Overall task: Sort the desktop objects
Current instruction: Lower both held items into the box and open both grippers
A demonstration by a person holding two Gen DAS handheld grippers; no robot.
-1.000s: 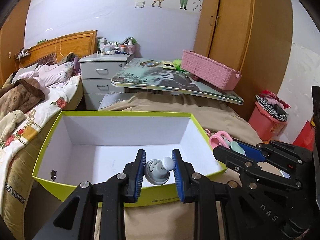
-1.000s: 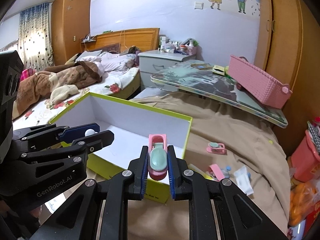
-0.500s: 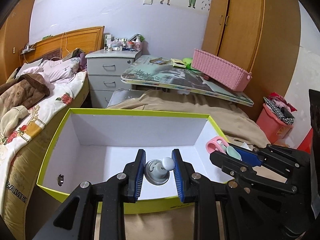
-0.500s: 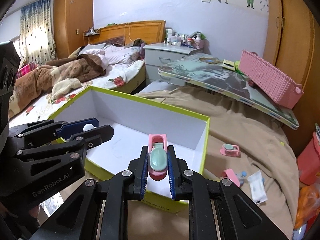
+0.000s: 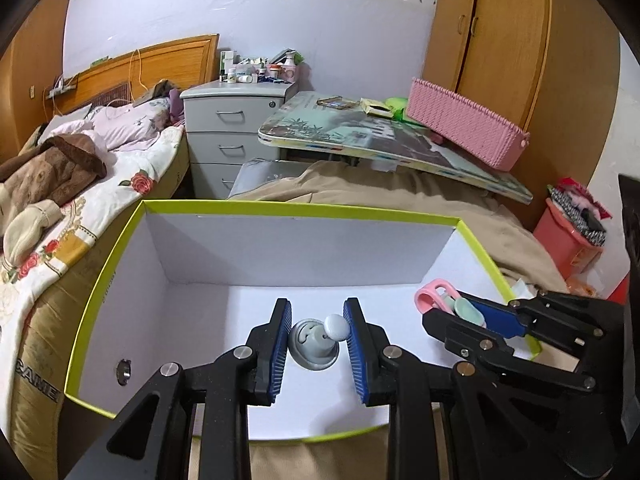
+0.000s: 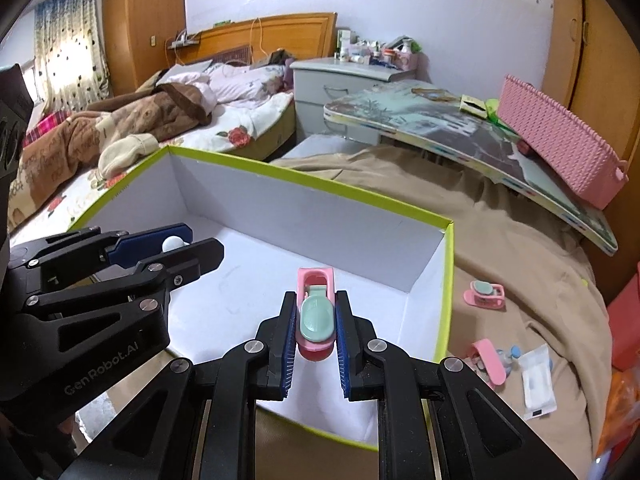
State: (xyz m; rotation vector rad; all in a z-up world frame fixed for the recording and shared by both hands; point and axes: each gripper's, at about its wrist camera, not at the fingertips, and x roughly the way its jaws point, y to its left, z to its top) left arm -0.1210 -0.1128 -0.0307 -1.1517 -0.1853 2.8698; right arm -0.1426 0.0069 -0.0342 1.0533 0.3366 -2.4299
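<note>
Because both were bound for the white, green-rimmed cardboard box (image 5: 280, 216), you held your left hand-held gripper (image 5: 317, 334) clamped on the grey round suction hook (image 5: 314, 346) and your right hand-held gripper (image 6: 316, 324) clamped on the pink-and-mint plastic clip (image 6: 316, 312) over its open top.

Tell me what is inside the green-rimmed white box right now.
The green-rimmed white cardboard box has a bare white floor; nothing visibly lies on it. A small round metal fitting sits in its left wall. The gripper fingers hide part of the near floor.
</note>
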